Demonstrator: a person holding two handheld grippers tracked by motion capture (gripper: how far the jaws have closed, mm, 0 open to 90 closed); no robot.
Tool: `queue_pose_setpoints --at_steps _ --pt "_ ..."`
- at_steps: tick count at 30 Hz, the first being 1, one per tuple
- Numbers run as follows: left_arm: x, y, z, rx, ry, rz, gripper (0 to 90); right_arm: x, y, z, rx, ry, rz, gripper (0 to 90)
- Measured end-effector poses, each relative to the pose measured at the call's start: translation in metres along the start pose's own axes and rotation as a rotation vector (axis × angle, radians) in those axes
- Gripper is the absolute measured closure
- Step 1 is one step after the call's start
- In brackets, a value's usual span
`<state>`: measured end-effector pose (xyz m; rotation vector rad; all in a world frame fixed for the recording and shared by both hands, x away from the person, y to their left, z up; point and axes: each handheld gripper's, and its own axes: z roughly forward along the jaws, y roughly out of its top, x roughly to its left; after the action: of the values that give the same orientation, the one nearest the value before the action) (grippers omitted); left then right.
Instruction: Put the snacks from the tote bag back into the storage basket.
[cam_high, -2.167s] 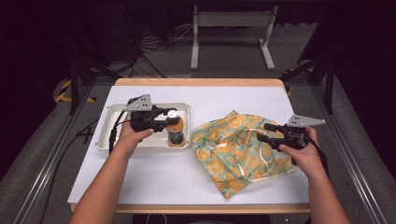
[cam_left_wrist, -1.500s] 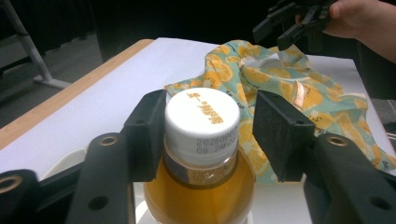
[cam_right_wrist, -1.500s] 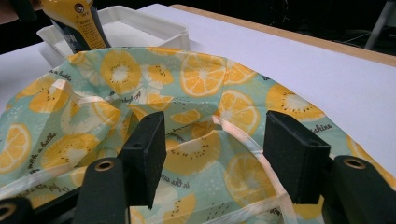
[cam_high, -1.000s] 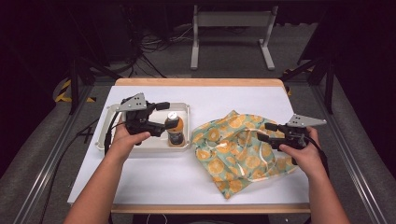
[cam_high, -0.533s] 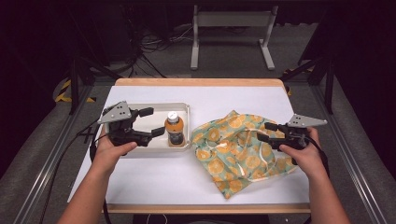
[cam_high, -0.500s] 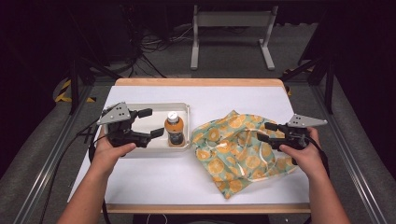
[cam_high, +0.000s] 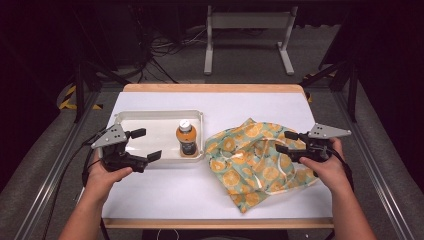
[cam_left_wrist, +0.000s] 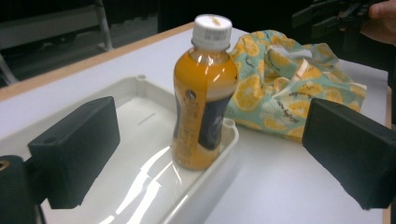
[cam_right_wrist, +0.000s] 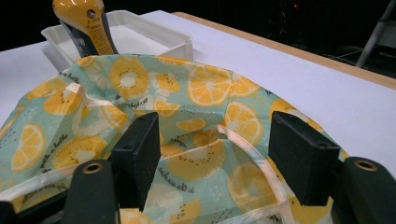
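An orange juice bottle (cam_high: 186, 140) with a white cap stands upright at the right end of a white tray (cam_high: 150, 113). My left gripper (cam_high: 147, 144) is open, a short way left of the bottle and apart from it. In the left gripper view the bottle (cam_left_wrist: 201, 93) stands beyond the two wide-apart jaws. A teal cloth bag (cam_high: 250, 155) printed with orange slices lies crumpled to the right of the tray. Over the bag's right edge my right gripper (cam_high: 286, 142) hovers open. In the right gripper view the bag (cam_right_wrist: 201, 93) and its ribbon handle lie between the jaws.
The white table (cam_high: 165, 195) has a wooden front edge. The tray (cam_left_wrist: 205, 186) holds just the bottle, with bare floor to its left. Dark frame rails run along both table sides, and a cable trails from the left gripper.
My left gripper has let go of the bottle and drawn back to the left and toward the person. The bottle stays upright in the tray. The right gripper has not moved.
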<state>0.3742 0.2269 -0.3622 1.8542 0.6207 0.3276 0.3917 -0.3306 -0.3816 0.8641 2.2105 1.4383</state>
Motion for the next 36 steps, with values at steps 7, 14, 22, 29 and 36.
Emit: queue_pose_setpoints --at_steps 7,14,22,29,36 --pt "0.003 -0.019 -0.002 -0.004 0.015 -0.024 2.4 0.006 -0.006 0.0 0.039 0.001 -0.018 33.4" --pt "0.008 -0.041 0.007 0.021 0.051 -0.077 2.9 0.013 -0.017 0.001 0.013 -0.015 -0.028 33.1" --pt "0.004 -0.058 0.016 0.05 0.095 -0.061 4.8 0.017 -0.021 0.001 -0.006 -0.018 -0.034 33.3" --pt "0.0 -0.067 0.02 0.046 0.097 -0.058 5.5 0.02 -0.027 0.002 -0.017 -0.02 -0.036 33.3" --pt "-0.001 -0.075 0.027 0.065 0.094 -0.07 6.3 0.02 -0.032 0.004 -0.019 -0.027 -0.034 33.3"
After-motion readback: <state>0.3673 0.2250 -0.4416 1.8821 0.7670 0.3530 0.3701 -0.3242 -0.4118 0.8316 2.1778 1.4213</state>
